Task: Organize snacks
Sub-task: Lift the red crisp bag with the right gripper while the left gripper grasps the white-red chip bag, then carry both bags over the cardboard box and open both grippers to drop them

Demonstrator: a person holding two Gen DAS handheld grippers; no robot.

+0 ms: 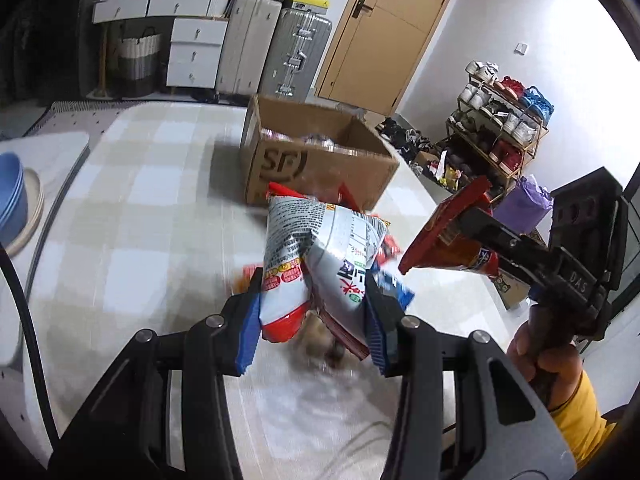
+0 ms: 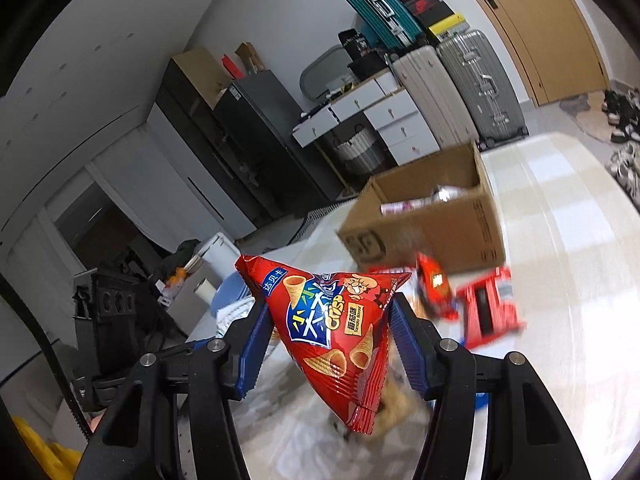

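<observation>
Silver snack bag and red crisp bag are clamped in separate hand-held grippers.

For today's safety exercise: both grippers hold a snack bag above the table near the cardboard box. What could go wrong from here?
1. The left gripper pinches only the low end of the silver bag, so it might slip out.
2. The right gripper carries the red bag close by; the two could collide over the cardboard box.
3. A dropped bag could land among the loose packets on the table.
</observation>
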